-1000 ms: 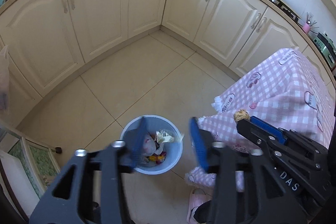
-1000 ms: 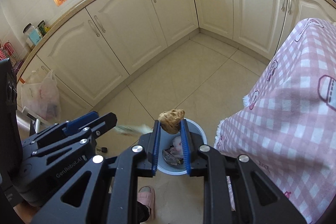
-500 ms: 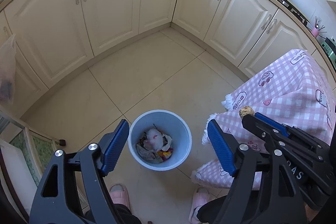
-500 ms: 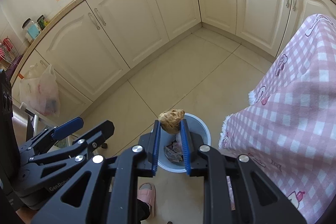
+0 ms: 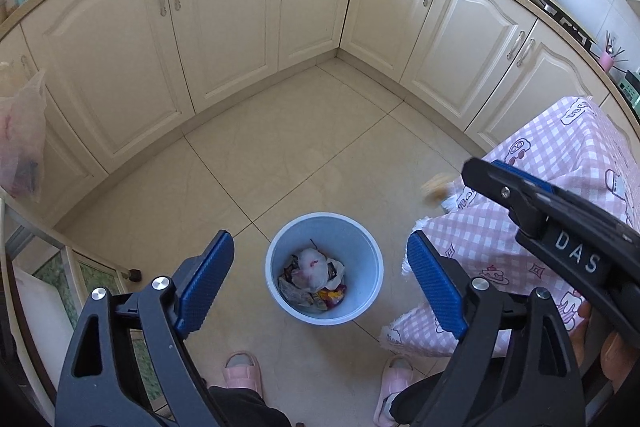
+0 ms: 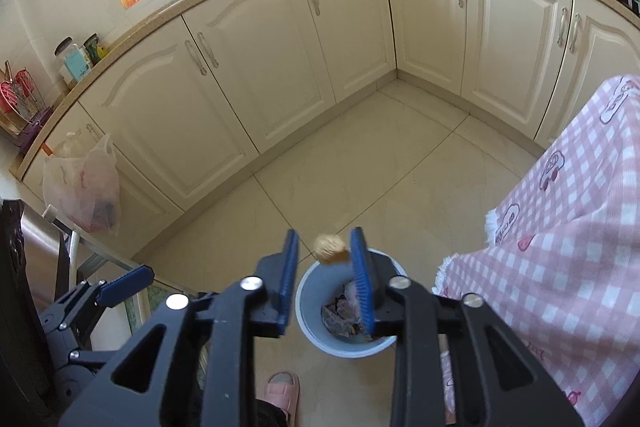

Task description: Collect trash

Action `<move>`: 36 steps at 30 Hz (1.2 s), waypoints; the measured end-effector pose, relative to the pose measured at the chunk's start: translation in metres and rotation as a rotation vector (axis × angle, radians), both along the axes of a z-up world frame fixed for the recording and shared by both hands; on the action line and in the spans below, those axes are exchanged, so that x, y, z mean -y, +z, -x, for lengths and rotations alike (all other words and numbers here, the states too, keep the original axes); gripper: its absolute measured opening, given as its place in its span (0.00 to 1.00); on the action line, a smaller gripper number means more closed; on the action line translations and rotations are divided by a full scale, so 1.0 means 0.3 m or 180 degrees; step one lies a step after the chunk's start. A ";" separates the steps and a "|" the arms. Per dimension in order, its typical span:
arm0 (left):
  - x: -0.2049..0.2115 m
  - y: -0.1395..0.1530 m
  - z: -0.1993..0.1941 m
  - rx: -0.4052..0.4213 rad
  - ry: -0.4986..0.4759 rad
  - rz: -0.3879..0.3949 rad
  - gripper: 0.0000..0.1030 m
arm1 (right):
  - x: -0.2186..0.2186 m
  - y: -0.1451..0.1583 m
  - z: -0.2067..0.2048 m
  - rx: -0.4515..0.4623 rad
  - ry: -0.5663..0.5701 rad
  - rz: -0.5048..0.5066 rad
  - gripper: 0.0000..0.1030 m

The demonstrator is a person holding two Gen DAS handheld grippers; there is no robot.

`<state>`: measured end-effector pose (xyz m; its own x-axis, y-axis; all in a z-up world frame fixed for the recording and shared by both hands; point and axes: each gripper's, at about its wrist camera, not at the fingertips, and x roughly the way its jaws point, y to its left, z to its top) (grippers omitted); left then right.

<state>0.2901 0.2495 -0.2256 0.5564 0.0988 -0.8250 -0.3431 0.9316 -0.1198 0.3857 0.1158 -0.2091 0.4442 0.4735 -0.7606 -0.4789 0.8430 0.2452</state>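
Observation:
A light blue bin (image 5: 362, 247) stands on the tiled floor with a white crumpled bag and wrappers (image 5: 316, 275) inside. My left gripper (image 5: 320, 267) hangs above it, its jaws opening wide with nothing between them. My right gripper (image 6: 324, 239) is over the bin (image 6: 310, 291), and its jaws are opening. A brown crumpled lump (image 6: 330, 247) sits loose between its pads, blurred, with a gap on its left side. In the left wrist view the right gripper (image 5: 480, 167) is at the right, with the blurred lump (image 5: 434, 185) at its tip. The left gripper (image 6: 104, 287) shows low left in the right wrist view.
A table under a pink checked cloth (image 5: 560, 167) stands just right of the bin. Feet in pink slippers (image 5: 240, 371) stand in front of it. Cream cabinets (image 5: 224, 19) line the far walls. A plastic bag (image 6: 84, 187) hangs at the left above a glass-topped stand (image 5: 60, 267).
The left jaws spread wide and a pale scrap that hung between them is gone from view. The right jaws, pinched on the brown lump before, have parted from it.

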 end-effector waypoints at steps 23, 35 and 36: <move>0.326 0.468 0.296 0.0946 -0.0541 -0.0612 0.93 | 0.498 0.454 0.437 0.1199 -0.0732 0.0079 0.54; 0.543 0.633 0.576 0.1675 -0.0901 -0.0686 0.93 | 0.801 0.648 0.837 0.1972 -0.1250 0.0080 0.81; 0.561 0.641 0.603 0.1739 -0.0930 -0.0702 0.93 | 0.823 0.656 0.871 0.2020 -0.1295 0.0072 0.82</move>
